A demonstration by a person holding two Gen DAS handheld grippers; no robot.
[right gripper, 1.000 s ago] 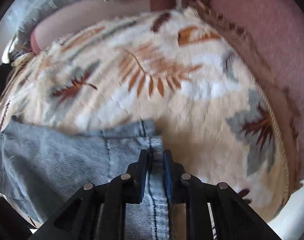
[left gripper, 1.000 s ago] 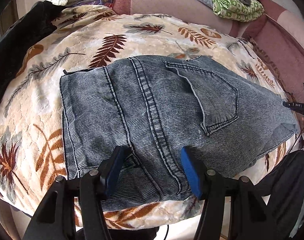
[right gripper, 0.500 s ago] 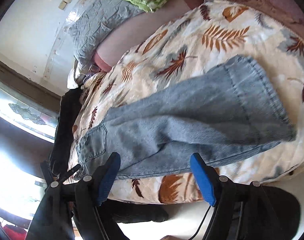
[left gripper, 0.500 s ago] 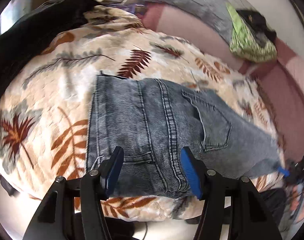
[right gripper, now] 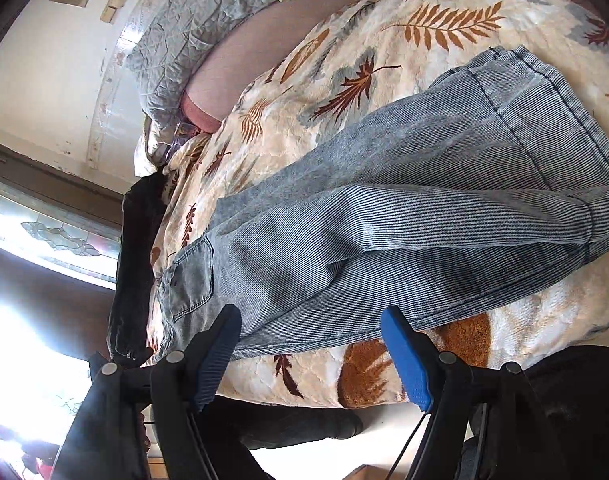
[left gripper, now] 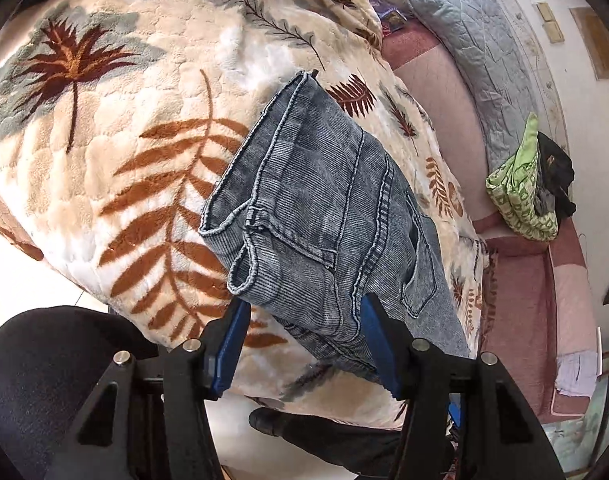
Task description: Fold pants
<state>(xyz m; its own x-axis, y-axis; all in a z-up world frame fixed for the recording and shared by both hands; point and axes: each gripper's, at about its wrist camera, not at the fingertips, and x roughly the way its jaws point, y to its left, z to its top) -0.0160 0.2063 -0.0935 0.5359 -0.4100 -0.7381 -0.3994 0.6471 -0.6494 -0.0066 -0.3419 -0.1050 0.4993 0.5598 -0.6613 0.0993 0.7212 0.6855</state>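
Pink sofa (left gripper: 516, 308) beneath white wall (right gripper: 44, 80), bright window (right gripper: 44, 232)

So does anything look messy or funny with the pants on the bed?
A little. The jeans lie folded lengthwise on the leaf blanket, but the waistband corner curls up loosely instead of lying flat, and the leg ends don't line up neatly. Nothing looks torn or spilled.

Leaf-print fleece blanket (left gripper: 136, 152) covers the bed; grey quilted pillow (left gripper: 488, 64) lies against the wall; green patterned cloth (left gripper: 516, 196) rests on pink bedding (left gripper: 432, 80).
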